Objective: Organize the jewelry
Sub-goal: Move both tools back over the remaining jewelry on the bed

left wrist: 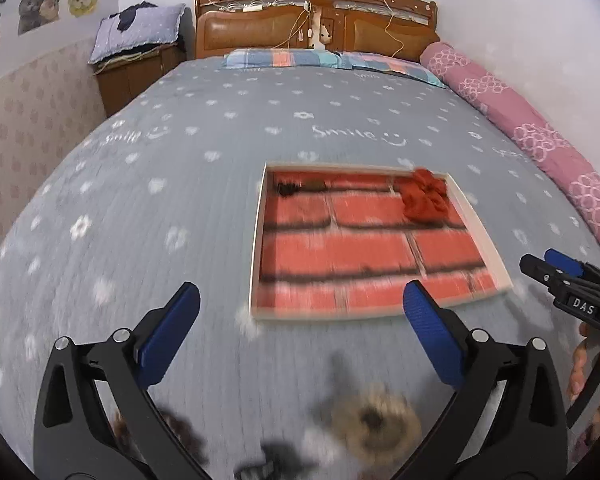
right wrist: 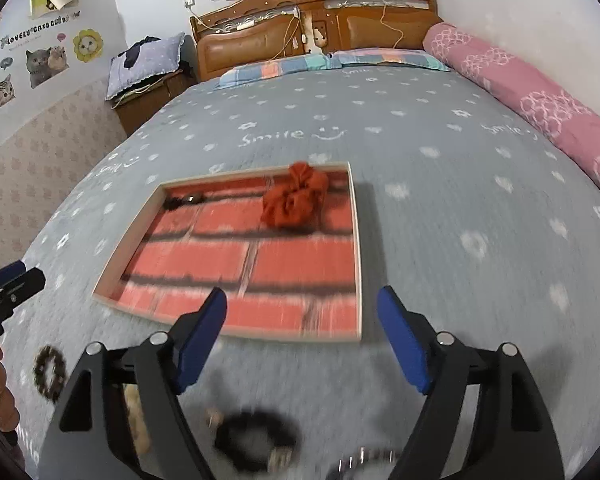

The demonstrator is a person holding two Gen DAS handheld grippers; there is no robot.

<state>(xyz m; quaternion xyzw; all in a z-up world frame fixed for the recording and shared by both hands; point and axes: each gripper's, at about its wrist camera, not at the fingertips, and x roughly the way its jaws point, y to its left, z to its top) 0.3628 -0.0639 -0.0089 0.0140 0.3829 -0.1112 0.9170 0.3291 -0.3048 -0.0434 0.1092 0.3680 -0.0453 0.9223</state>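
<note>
A shallow tray with a red brick-pattern floor (left wrist: 360,256) (right wrist: 260,264) lies on the bed. In it are a red scrunchie (left wrist: 426,196) (right wrist: 294,198) and a small dark hair clip (left wrist: 296,188) (right wrist: 184,201). My left gripper (left wrist: 302,332) is open and empty above a blurred tan furry hair tie (left wrist: 374,420) in front of the tray. My right gripper (right wrist: 302,334) is open and empty above a black furry hair tie (right wrist: 256,436). A brown beaded ring (right wrist: 50,372) lies to the left. The right gripper also shows in the left wrist view (left wrist: 548,268).
The grey patterned bedspread (left wrist: 180,184) covers the whole bed. A rolled pink quilt (left wrist: 512,112) lies along the right edge. Pillows (left wrist: 288,58) and a wooden headboard (left wrist: 316,20) are at the far end. A nightstand (left wrist: 136,72) stands at the left.
</note>
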